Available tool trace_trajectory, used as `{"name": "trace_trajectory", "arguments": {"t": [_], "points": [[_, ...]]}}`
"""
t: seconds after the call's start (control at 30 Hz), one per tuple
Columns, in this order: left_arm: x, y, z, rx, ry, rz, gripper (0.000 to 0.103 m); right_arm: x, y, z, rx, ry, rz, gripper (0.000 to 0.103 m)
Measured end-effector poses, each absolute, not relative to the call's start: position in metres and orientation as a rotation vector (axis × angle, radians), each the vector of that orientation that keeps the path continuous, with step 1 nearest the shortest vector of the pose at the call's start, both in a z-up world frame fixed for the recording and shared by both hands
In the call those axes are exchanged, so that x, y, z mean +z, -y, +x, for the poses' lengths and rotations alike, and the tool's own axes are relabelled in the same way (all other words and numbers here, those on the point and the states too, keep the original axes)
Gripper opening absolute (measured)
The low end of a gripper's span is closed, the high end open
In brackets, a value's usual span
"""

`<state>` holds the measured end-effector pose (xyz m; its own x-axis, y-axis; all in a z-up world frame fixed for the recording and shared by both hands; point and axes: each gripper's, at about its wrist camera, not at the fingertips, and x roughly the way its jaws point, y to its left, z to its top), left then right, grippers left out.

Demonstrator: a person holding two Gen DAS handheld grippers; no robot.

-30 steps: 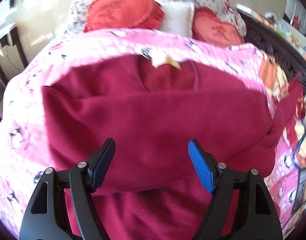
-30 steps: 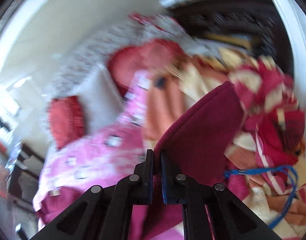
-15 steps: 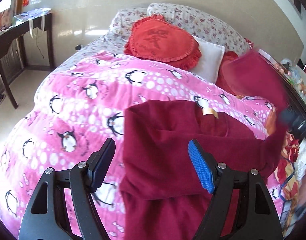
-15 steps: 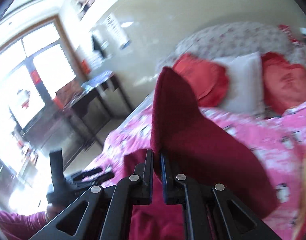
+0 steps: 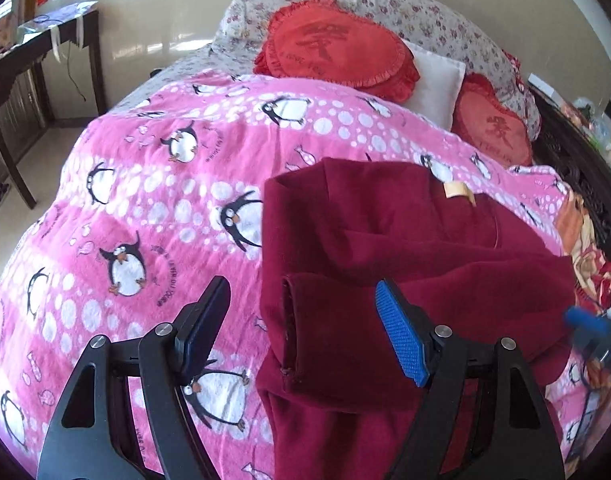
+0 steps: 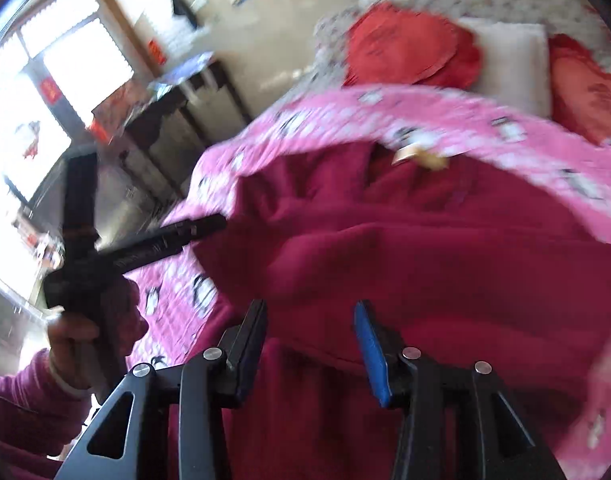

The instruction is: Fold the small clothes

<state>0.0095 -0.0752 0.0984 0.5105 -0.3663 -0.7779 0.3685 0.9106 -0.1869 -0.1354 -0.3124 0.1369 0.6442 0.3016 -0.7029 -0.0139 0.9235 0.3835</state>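
A dark red fleece garment (image 5: 405, 248) lies on the pink penguin blanket (image 5: 153, 184), with one sleeve folded across its body and the cuff (image 5: 289, 328) at its left edge. A tan neck label (image 5: 455, 190) shows at the far end. My left gripper (image 5: 301, 332) is open and empty, hovering just above the cuff. My right gripper (image 6: 309, 344) is open and empty above the near part of the garment (image 6: 425, 248). The left gripper (image 6: 153, 248) also shows in the right wrist view, at the garment's left edge.
Red cushions (image 5: 333, 48) and a white pillow (image 5: 437, 80) lie at the head of the bed. A dark wooden desk (image 5: 29, 68) stands at the left. A dark carved bed frame (image 5: 577, 168) and other bedding run along the right.
My right gripper carried the sleeve across the garment, let it go and opened. The sleeve now lies folded over the body. My left gripper shifted left and stayed open.
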Motion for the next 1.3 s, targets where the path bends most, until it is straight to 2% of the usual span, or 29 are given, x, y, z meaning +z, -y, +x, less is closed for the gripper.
{"name": "trace_trajectory", "arguments": {"t": [0.17, 0.3, 0.33, 0.37, 0.4, 0.43, 0.47, 0.5, 0.63, 0.77, 0.83, 1.0, 1.17, 1.23, 1.3], "points": [[0.086, 0.078, 0.007, -0.451, -0.978, -0.033, 0.076, 0.142, 0.409, -0.17, -0.182, -0.812, 0.405, 0.048], [0.073, 0.084, 0.005, -0.444, -1.019, -0.017, 0.076, 0.111, 0.45, -0.156, -0.225, -0.875, 0.525, 0.048], [0.07, 0.088, 0.005, -0.445, -1.017, 0.004, 0.073, 0.101, 0.455, -0.149, -0.211, -0.891, 0.565, 0.048], [0.07, 0.092, 0.005, -0.445, -1.016, 0.021, 0.058, 0.094, 0.455, -0.144, -0.194, -0.896, 0.589, 0.048], [0.069, 0.096, 0.005, -0.445, -1.014, 0.044, 0.049, 0.092, 0.454, -0.139, -0.162, -0.891, 0.609, 0.047], [0.071, 0.1, 0.006, -0.443, -1.01, 0.062, 0.035, 0.092, 0.453, -0.137, -0.128, -0.877, 0.612, 0.043], [0.072, 0.101, 0.008, -0.44, -1.005, 0.065, 0.028, 0.095, 0.449, -0.134, -0.142, -0.863, 0.571, 0.028], [0.075, 0.102, 0.01, -0.441, -0.996, 0.059, 0.026, 0.1, 0.445, -0.135, -0.158, -0.853, 0.533, 0.023], [0.088, 0.097, 0.019, -0.423, -0.931, 0.036, 0.025, 0.116, 0.443, -0.136, -0.243, -0.788, 0.456, 0.014], [0.082, 0.098, 0.025, -0.418, -0.982, 0.042, 0.025, 0.094, 0.452, -0.131, -0.279, -0.858, 0.455, 0.015], [0.086, 0.093, 0.019, -0.425, -0.969, 0.045, 0.025, 0.107, 0.451, -0.142, -0.273, -0.836, 0.462, 0.02], [0.091, 0.087, 0.008, -0.423, -0.948, 0.046, 0.026, 0.141, 0.417, -0.164, -0.145, -0.802, 0.4, 0.02], [0.082, 0.088, 0.002, -0.416, -0.976, 0.075, 0.026, 0.108, 0.378, -0.167, -0.089, -0.958, 0.301, 0.021], [0.083, 0.085, 0.0, -0.417, -0.974, 0.077, 0.026, 0.082, 0.377, -0.182, -0.07, -1.045, 0.337, 0.021], [0.084, 0.084, -0.001, -0.414, -0.968, 0.083, 0.029, 0.075, 0.379, -0.194, -0.057, -1.055, 0.378, 0.02]]}}
